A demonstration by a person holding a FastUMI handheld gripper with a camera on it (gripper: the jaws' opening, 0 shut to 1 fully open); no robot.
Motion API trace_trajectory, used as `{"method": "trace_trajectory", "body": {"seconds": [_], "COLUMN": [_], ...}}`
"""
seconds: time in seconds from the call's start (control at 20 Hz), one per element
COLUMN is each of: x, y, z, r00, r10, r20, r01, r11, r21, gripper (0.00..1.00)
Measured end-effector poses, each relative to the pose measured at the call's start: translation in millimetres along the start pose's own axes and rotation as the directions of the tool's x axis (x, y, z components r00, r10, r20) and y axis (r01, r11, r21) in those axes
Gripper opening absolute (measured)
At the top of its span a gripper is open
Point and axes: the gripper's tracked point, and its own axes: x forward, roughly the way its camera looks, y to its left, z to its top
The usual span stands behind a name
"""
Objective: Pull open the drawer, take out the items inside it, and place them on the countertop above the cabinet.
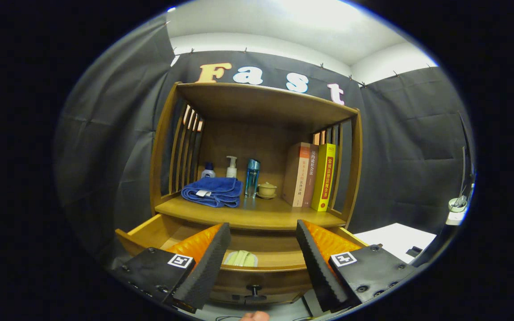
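The drawer (150,232) stands pulled out below the countertop (257,214) of the cabinet (163,147), its knob (254,290) at the front. A pale item (241,258) lies in the drawer, seen between the spread fingers of the gripper (262,263), which touch nothing. On the countertop, a towel (213,191) lies left; behind it stand two bottles (208,170); right of these a flask (252,177), a lidded cup (267,190), then three upright books (310,176).

Staged booth got up as a home corner: black cloth walls pinned around a slatted wooden shelf cabinet (257,147) holding a folded blue towel (213,191), toiletry bottles (231,167) and upright books (309,174).
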Motion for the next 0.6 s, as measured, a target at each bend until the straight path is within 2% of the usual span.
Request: {"method": "trace_trajectory", "body": {"seconds": [0.3, 0.6], "x": [31.1, 52.9], "y": [-22.9, -28.8], "z": [-3.9, -36.3], "r00": [0.995, 0.974], "r10": [-0.062, -0.064], "r20": [-0.081, -0.218], "r01": [0.063, 0.078], "r11": [0.998, 0.995], "r21": [0.019, 0.056], "gripper": [0.97, 0.97]}}
